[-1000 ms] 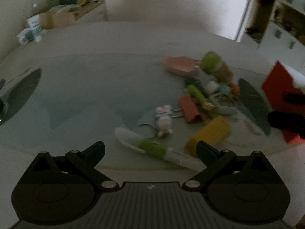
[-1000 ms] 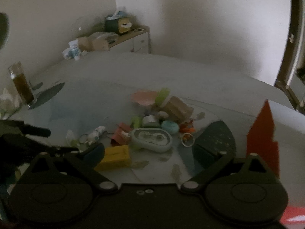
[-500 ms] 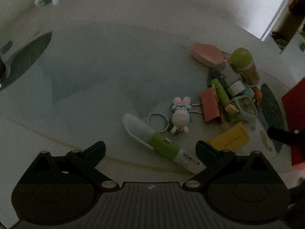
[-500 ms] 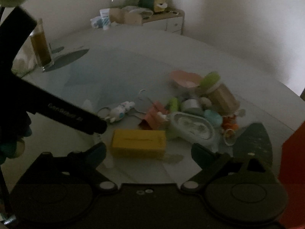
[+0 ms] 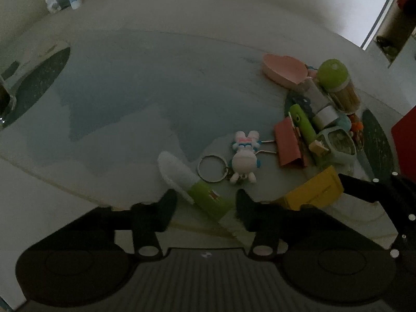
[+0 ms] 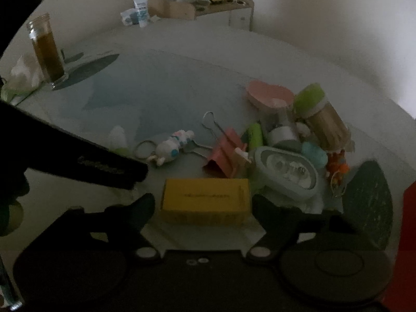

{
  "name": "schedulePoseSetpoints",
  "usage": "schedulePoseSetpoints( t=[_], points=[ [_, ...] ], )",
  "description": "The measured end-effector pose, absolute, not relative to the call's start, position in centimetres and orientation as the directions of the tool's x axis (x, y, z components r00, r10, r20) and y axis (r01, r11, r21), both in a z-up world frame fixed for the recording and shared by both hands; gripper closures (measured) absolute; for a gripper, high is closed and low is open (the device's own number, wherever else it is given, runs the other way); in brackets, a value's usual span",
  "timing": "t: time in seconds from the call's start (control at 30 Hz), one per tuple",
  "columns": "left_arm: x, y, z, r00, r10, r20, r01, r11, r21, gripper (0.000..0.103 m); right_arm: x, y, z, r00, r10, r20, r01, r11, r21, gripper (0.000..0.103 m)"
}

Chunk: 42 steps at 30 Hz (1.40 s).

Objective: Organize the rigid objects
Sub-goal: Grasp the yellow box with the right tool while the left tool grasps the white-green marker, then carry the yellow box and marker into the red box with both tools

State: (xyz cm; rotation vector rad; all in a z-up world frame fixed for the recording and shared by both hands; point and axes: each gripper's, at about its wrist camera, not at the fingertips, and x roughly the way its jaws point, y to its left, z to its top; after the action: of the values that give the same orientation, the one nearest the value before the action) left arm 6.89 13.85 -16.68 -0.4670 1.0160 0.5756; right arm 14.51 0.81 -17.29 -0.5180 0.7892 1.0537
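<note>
The left tongs [image 5: 205,202], just closing, straddle the green tube [image 5: 208,200] crosswise without gripping; the right tongs [image 6: 202,208], narrowing but apart, bracket the yellow box [image 6: 205,200] lengthwise

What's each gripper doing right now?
Left gripper: jaws have just been closing, green-and-white tube between them; contact cannot be told.
Right gripper: open, jaws have just been closing, yellow box between them.

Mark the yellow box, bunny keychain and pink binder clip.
yellow box [image 6: 205,202], right wrist view, middle of its top face.
bunny keychain [image 5: 243,162], left wrist view, the white belly.
pink binder clip [image 5: 287,141], left wrist view, its flat pink side.
</note>
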Motion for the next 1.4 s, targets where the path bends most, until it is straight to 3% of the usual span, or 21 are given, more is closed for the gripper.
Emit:
schedulePoseSetpoints(
  t=[0.23,0.73,1.4],
  points=[
    [6.0,14.2,-16.6,0.41,0.216,-0.886,-0.642,0.758,-0.112,0.085,14.3,0.9,-17.2,0.293,0.542,-0.788,-0.893,0.45,-0.022,0.034],
    [3.5,13.5,-13.9,0.478,0.187,-0.858,-0.582,0.799,-0.151,0.086,12.2,-2.5,-13.7,0.376,0.539,-0.753,-0.849,0.526,-0.047,0.034],
    [10.2,3.5,-4.9,0.638,-0.029,-0.77,-0.222,0.95,-0.22,0.086,17.2,-15.2,-5.1,0.635,0.442,-0.633,-0.635,0.766,-0.103,0.034]
  ],
)
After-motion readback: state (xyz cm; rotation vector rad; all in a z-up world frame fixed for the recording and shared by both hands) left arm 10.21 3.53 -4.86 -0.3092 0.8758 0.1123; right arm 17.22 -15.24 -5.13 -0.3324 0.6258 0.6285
